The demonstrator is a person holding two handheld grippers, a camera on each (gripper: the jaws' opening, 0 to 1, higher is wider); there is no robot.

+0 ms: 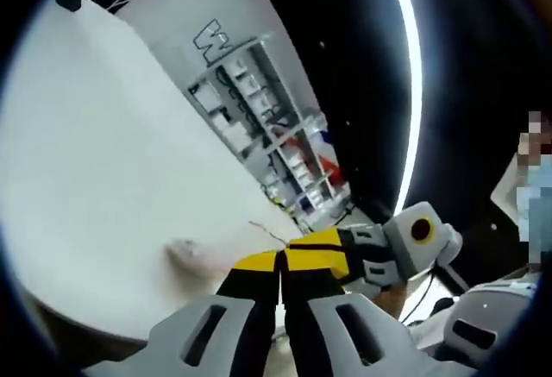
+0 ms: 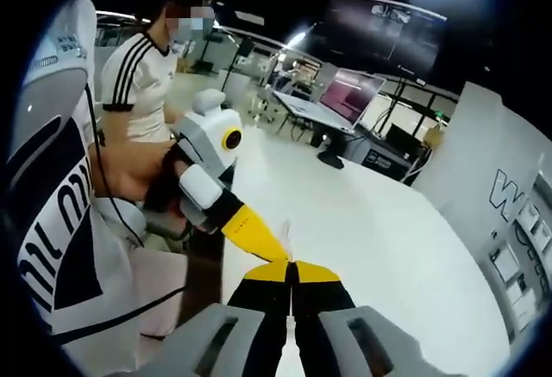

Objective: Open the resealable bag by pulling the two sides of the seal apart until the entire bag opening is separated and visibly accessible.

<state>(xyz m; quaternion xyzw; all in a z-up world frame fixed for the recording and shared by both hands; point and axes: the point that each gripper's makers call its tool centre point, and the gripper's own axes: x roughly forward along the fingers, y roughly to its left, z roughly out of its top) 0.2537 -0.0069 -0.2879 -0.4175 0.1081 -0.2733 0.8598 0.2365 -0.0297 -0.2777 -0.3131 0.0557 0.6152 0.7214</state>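
Left gripper [image 1: 280,260], bottom centre: yellow-tipped jaws pressed together on thin clear plastic resealable bag [image 1: 269,232]. Right gripper [image 2: 291,272], bottom centre: jaws likewise pinching the bag's edge [image 2: 286,232].

White worktop [image 1: 95,161] spans the left gripper view; bare surface. Behind it, a white shelving unit [image 1: 259,127] holding small boxes. A long ceiling light strip [image 1: 412,84] curves overhead. Right gripper view: person in a white shirt with dark shoulder stripes [image 2: 142,84] stands beside the worktop; laptop [image 2: 349,97] on a far desk.
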